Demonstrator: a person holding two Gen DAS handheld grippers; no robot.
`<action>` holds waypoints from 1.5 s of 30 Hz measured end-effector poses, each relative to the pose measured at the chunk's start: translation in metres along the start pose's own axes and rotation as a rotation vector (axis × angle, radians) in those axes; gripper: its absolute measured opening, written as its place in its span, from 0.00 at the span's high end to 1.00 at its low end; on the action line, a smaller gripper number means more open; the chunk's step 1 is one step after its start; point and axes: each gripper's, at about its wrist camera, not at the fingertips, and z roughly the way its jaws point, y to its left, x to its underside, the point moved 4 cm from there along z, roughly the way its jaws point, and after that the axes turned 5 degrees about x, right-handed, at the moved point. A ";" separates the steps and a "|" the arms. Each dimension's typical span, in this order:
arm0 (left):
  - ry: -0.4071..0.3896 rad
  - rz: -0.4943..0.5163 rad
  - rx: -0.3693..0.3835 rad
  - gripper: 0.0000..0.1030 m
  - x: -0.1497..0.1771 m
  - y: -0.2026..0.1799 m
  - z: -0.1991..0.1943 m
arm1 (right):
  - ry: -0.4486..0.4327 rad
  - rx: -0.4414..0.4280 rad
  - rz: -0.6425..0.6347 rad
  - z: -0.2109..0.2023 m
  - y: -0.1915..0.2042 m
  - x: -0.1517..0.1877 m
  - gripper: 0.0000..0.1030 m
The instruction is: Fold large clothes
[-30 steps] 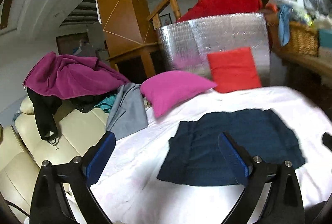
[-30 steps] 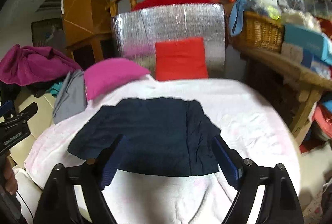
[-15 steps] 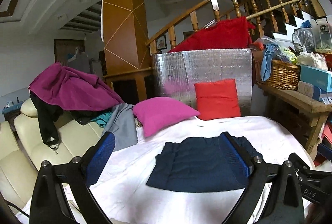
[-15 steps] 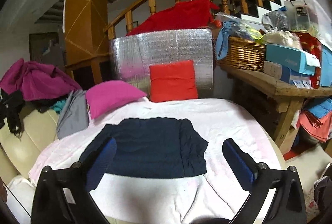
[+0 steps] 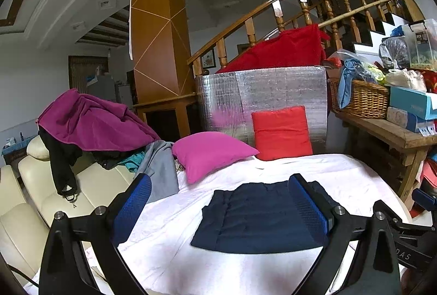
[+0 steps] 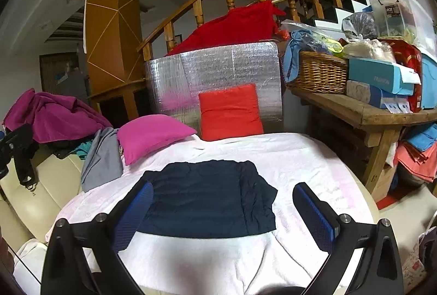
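Observation:
A dark navy garment [image 5: 259, 218] lies folded into a flat rectangle on the white-covered table [image 5: 355, 174]; it also shows in the right wrist view [image 6: 207, 199] on the same table [image 6: 300, 155]. My left gripper [image 5: 221, 207] is open and empty, held above the table's near edge, short of the garment. My right gripper [image 6: 226, 215] is open and empty, also back from the garment and above the near edge. Neither gripper touches the cloth.
A pink cushion [image 6: 153, 133] and a red cushion [image 6: 229, 112] sit at the table's far side before a silver foil panel [image 6: 218, 71]. A cream sofa [image 5: 41, 185] with piled clothes [image 5: 92, 123] stands left. A wooden bench [image 6: 368, 114] with a wicker basket [image 6: 319, 71] stands right.
Both grippers have pulled back and up from the folded navy garment, so it looks smaller and farther away. The garment lies as before. Both grippers stay open.

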 end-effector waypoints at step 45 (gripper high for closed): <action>0.013 -0.030 -0.008 0.03 0.005 0.011 0.003 | -0.012 0.004 -0.024 -0.003 0.016 0.002 0.00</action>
